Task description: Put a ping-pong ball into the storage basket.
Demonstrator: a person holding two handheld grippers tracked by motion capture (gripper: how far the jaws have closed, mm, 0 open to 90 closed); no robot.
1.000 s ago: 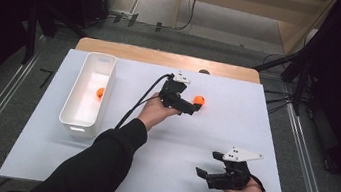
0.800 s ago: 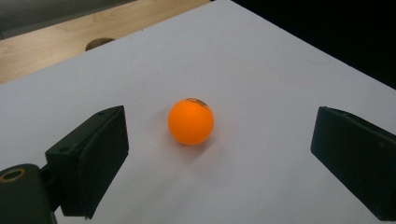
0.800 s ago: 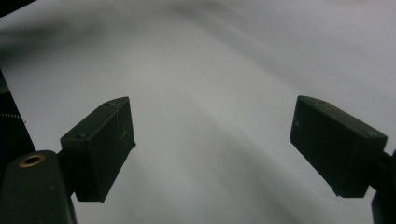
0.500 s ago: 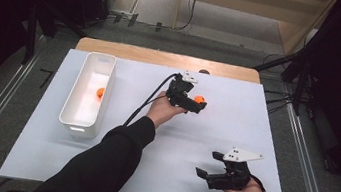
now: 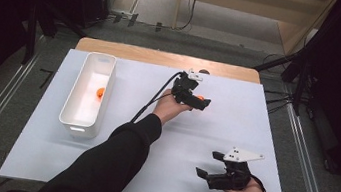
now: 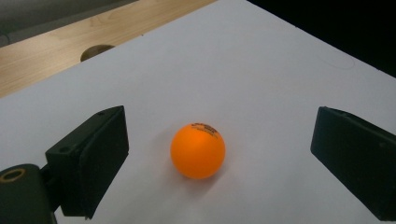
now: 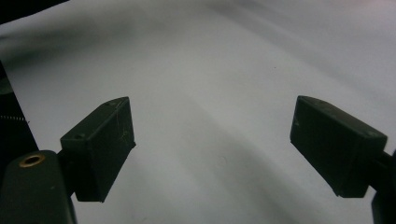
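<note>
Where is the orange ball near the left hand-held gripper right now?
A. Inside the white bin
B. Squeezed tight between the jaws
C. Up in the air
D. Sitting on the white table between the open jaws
D: the orange ball rests on the white table, with gaps to both jaws of the left hand-held gripper.

orange ball (image 6: 198,150) between spread jaws, white table (image 6: 261,65)

The left gripper (image 5: 197,101) is held out at the far middle of the white table (image 5: 234,130), forearm stretched forward, jaws wide apart. The right gripper (image 5: 209,173) sits low near the table's near edge, jaws spread, seemingly resting on the surface.
</note>
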